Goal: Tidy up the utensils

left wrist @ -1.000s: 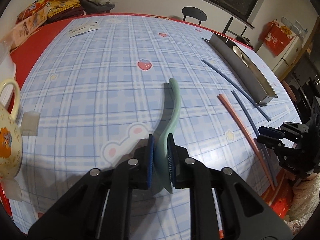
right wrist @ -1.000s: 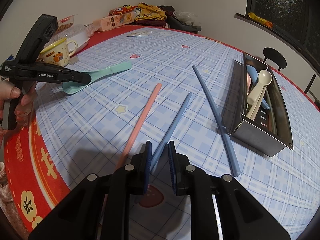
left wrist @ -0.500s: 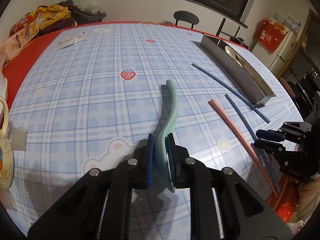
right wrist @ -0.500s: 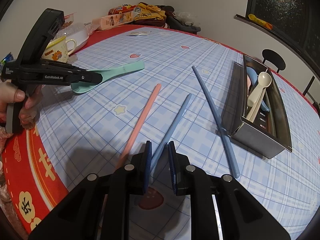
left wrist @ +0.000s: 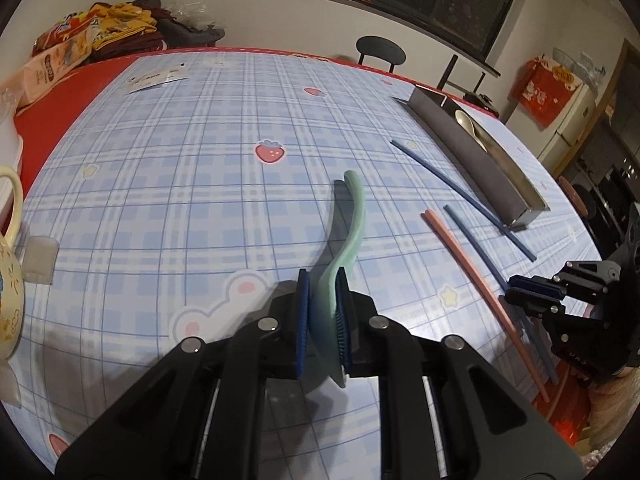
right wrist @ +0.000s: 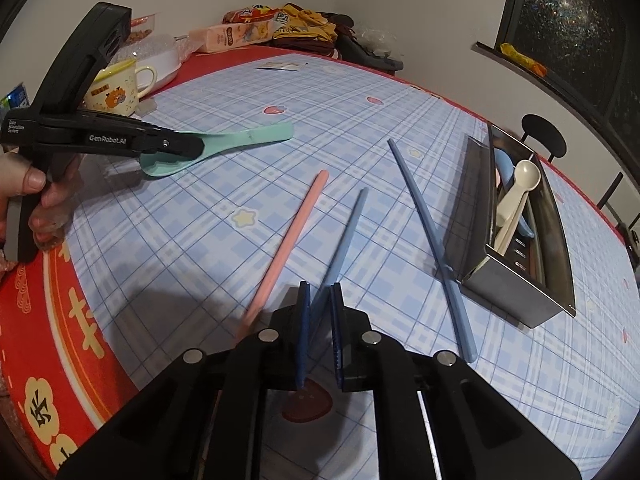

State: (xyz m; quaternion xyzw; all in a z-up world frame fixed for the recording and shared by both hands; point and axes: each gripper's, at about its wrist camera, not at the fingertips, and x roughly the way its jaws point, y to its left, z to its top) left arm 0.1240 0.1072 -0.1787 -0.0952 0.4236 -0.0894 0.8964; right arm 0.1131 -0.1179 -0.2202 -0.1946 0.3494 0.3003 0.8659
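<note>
My left gripper (left wrist: pixel 322 284) is shut on the bowl end of a mint green spoon (left wrist: pixel 352 220), held above the table; it also shows in the right wrist view (right wrist: pixel 232 144). My right gripper (right wrist: pixel 320 294) is shut on the near end of a blue chopstick (right wrist: pixel 348 232), which looks lifted and blurred. A pink chopstick (right wrist: pixel 292 236) and a second blue chopstick (right wrist: pixel 428 240) lie on the checked cloth. A steel utensil box (right wrist: pixel 476 216) at the right holds a cream spoon (right wrist: pixel 516 192) and a blue spoon.
A yellow cup (right wrist: pixel 116 92) and a white bowl stand at the far left edge. Snack packets and clothes (right wrist: pixel 280 24) are piled at the back. A paper card (left wrist: pixel 156 78) lies on the cloth. The table's red rim (right wrist: pixel 60 320) is close on the left.
My left gripper has carried the green spoon up and toward the right. My right gripper has raised the blue chopstick's near end slightly. The other chopsticks have not moved.
</note>
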